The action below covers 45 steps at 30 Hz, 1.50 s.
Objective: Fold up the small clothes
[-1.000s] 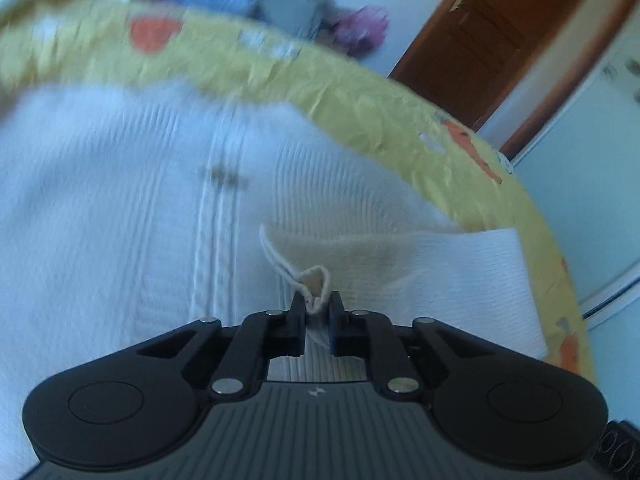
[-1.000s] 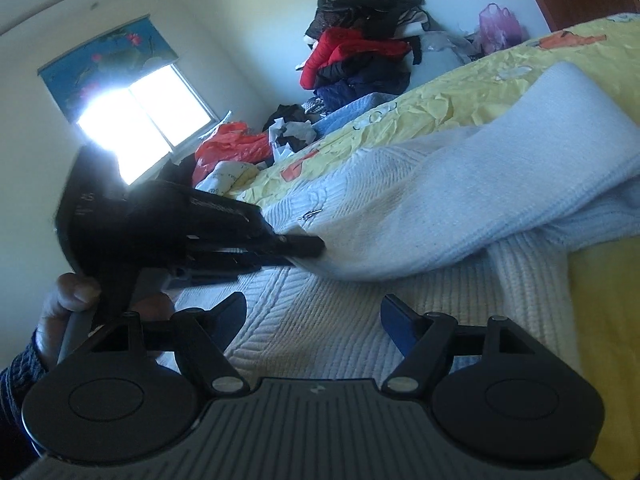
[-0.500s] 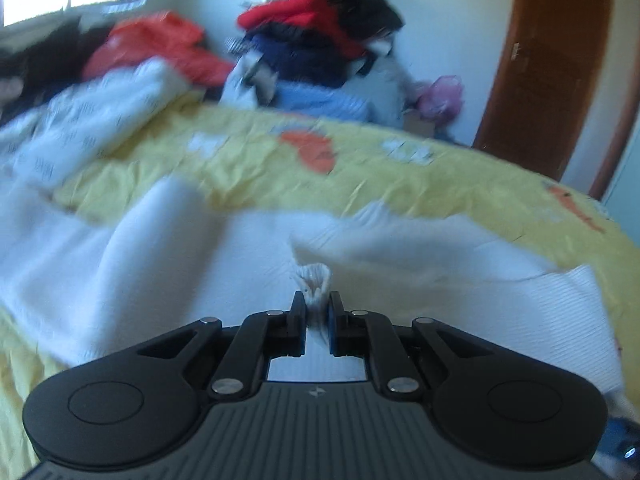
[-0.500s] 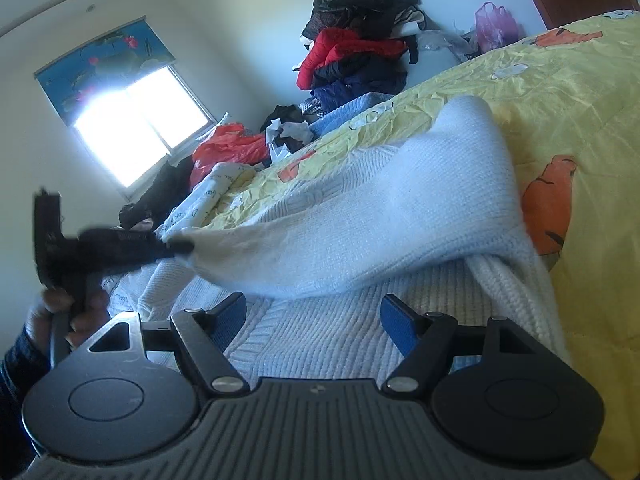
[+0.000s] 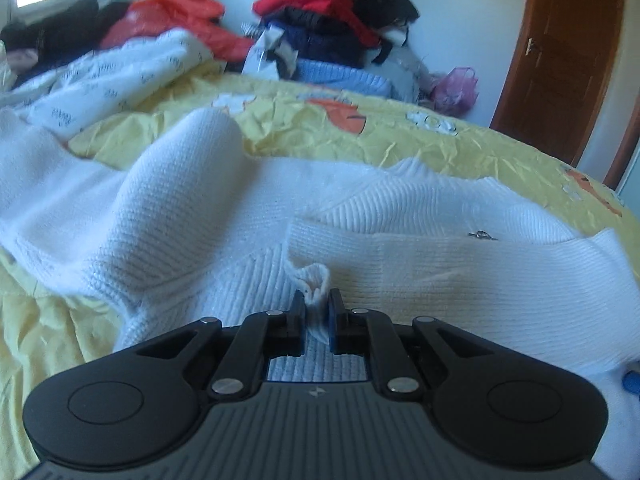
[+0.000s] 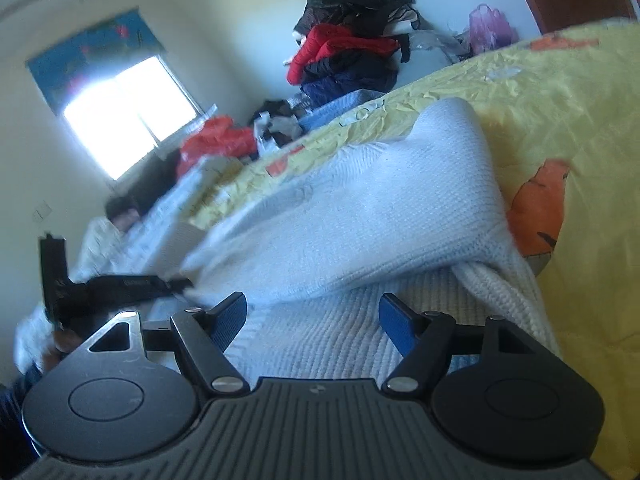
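Left tongs [image 5: 316, 312]: pressed together, pinching a small bunched loop of the white knit sweater's edge, low in the middle of the left wrist view; in the right wrist view they show as a dark bar at the lower left [image 6: 176, 283], tip on the sweater's pulled-out cuff.
Right tongs [image 6: 312, 322]: spread wide, blue pads on both fingers showing, nothing between them but the ribbed knit lying below.
White knit sweater [image 5: 400, 216]: spread across the bed, filling the middle of both views; one sleeve [image 6: 380, 208] is folded across the body, rising in a rounded hump toward the upper right of the right wrist view.
Small metal charm [image 5: 482, 235]: on the knit, right of centre in the left wrist view.
Bed cover [image 5: 440, 148]: yellow, crinkled, with orange printed figures, under and beyond the sweater.
Clothes pile [image 6: 352, 40]: red, black and navy garments stacked against the far wall, top centre.
Window [image 6: 124, 120]: bright, upper left of the right wrist view.
Door [image 5: 560, 60]: brown wood, upper right of the left wrist view.
Hand [image 6: 64, 340]: partly seen at the lower left edge, gripping the left tool's handle.
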Tool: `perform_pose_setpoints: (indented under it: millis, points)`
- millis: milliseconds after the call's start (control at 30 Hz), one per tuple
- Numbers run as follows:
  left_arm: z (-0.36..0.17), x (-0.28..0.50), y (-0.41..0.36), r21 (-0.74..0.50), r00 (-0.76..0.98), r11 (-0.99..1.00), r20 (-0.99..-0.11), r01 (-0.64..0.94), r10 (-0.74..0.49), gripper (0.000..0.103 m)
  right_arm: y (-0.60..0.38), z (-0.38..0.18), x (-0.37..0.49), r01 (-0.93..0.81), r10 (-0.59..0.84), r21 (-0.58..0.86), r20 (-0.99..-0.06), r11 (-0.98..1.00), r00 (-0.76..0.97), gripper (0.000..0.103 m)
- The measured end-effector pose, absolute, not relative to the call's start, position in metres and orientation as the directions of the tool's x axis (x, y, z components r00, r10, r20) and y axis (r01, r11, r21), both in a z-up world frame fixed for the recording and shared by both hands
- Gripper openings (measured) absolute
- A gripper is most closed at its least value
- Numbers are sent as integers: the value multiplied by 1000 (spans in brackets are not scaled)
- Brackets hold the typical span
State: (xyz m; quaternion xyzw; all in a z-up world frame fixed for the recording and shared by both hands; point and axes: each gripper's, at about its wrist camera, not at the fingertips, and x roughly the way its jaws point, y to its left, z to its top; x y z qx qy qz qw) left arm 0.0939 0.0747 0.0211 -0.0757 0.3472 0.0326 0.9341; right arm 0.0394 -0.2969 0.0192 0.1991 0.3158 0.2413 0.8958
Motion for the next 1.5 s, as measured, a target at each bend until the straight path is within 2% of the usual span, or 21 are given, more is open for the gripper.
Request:
perform_pose_setpoints:
  millis: [67,167,267,367,433,467,600,733,833,867,933,967,1000,1033,1100,1133,1300,1433,1467,1500]
  points:
    - [16,88,74,-121,780,986,-626,-114,14,12,-285,33,34,-358,552,437,-488,825,676,78]
    - [12,82,75,-134,800,984,-600,-116,12,12,-275,64,37,-423,561,379,-427,823,709,78]
    - [12,82,79,-157,801,981,-599,-112,-5,12,-266,84,72,-416,520,321,-405,851,752,89]
    - [12,83,85,-192,799,976,-600,-106,-32,12,-261,72,137,-311,398,251,-519,917,756,89]
    - [11,83,90,-225,798,969,-600,-105,-53,12,-262,50,177,-212,292,201,-626,956,723,82]
    - [10,83,93,-247,798,963,-599,-104,-67,12,-264,39,188,-196,278,199,-649,960,708,81]
    - [7,83,102,-308,796,946,-596,-105,-105,13,-256,24,186,-232,264,131,-594,964,760,83]
    - [7,82,105,-333,799,938,-588,-96,-127,15,-234,20,184,-245,181,-21,-614,969,769,87]
    - [17,71,118,-371,793,926,-582,-65,-178,24,-242,21,183,-244,192,-3,-609,970,770,87]
    - [23,65,123,-366,803,929,-571,-62,-172,30,-241,20,182,-244,194,-1,-607,970,771,87]
    - [36,42,141,-337,856,939,-503,-67,-119,53,-241,21,182,-246,199,5,-604,969,772,88]
    - [43,31,153,-314,884,945,-463,-89,-71,73,-241,21,182,-248,203,9,-603,969,772,89]
    - [48,23,168,-299,906,947,-423,-116,-23,85,-241,21,182,-250,206,11,-602,968,772,89]
    - [53,18,183,-280,916,945,-398,-167,44,88,-242,22,181,-252,208,12,-601,968,771,90]
    - [60,20,222,-263,905,920,-389,-290,174,90,-241,22,181,-254,212,15,-601,967,771,91]
    - [62,24,245,-290,892,898,-405,-332,199,90,-241,22,181,-255,216,20,-600,967,771,91]
    - [57,55,352,-497,847,723,-478,-480,234,89,-244,22,179,-258,229,38,-594,965,771,92]
    - [47,87,391,-483,800,675,-531,-558,281,88,-243,22,179,-259,228,35,-594,965,771,92]
    - [43,96,398,-468,789,682,-551,-562,272,84,-244,22,180,-259,230,37,-594,965,771,92]
    - [40,102,400,-458,779,685,-568,-566,265,73,-243,22,179,-260,231,39,-594,965,771,92]
